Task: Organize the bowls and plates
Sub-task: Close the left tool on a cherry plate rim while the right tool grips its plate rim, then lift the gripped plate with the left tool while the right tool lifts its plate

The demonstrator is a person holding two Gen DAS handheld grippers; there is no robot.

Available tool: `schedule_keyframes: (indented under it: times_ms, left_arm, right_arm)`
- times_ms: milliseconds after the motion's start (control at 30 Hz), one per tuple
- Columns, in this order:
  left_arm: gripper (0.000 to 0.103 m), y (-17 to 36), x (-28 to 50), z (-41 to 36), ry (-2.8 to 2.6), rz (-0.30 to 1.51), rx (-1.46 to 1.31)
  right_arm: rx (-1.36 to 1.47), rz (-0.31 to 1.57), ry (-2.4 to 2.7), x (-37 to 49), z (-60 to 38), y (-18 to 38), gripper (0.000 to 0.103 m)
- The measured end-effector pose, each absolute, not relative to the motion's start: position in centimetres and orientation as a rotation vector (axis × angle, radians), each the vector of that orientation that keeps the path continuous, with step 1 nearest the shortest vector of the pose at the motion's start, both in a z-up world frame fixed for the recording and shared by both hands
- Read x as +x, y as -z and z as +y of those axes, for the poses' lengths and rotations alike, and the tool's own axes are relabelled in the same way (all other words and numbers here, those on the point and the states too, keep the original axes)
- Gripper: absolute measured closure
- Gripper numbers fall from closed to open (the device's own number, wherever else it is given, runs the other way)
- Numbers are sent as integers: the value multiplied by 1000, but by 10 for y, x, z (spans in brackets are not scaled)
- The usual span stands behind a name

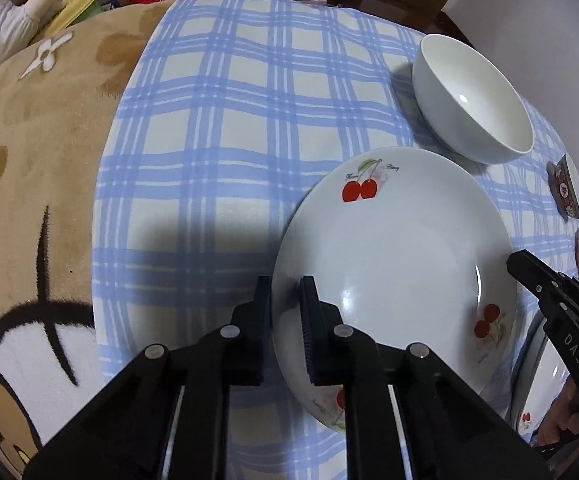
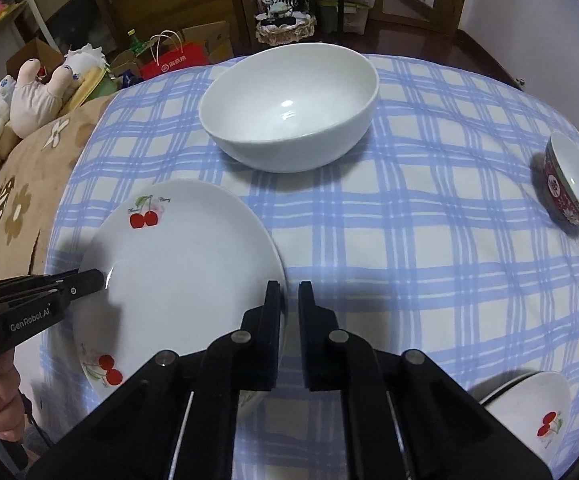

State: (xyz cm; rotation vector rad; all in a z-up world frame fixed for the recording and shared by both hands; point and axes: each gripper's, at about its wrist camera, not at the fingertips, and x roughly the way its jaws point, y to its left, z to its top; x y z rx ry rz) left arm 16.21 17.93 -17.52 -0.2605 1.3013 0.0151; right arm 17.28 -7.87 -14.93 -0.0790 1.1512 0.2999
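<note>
Left wrist view: the left gripper (image 1: 286, 292) has its jaws clamped on the near-left rim of a white cherry-print plate (image 1: 397, 264) lying on the blue-checked cloth (image 1: 217, 128) of the worktop, a large white bowl (image 1: 473, 96) just beyond it; the right gripper (image 1: 523, 266) meets the plate's opposite edge. Right wrist view: the right gripper (image 2: 289, 296) jaws are pressed together on the cherry-print plate's (image 2: 181, 264) right rim, while the left gripper (image 2: 95, 280) bites its far side. The white bowl (image 2: 289, 108) sits behind, a small red patterned bowl (image 2: 573, 180) at right.
</note>
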Motion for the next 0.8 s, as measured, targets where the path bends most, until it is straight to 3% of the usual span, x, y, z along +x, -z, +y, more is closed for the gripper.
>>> schedule_keyframes:
  times_ms: [67,800]
  left_arm:
    - [89,176,163,179,-6,1297,-252]
    - [90,170,158,186,-3,1276,-293]
  right_arm:
    - [-82,1150,-309,173,-77,150,99]
    - [39,1225,-329,182,-87,166,96]
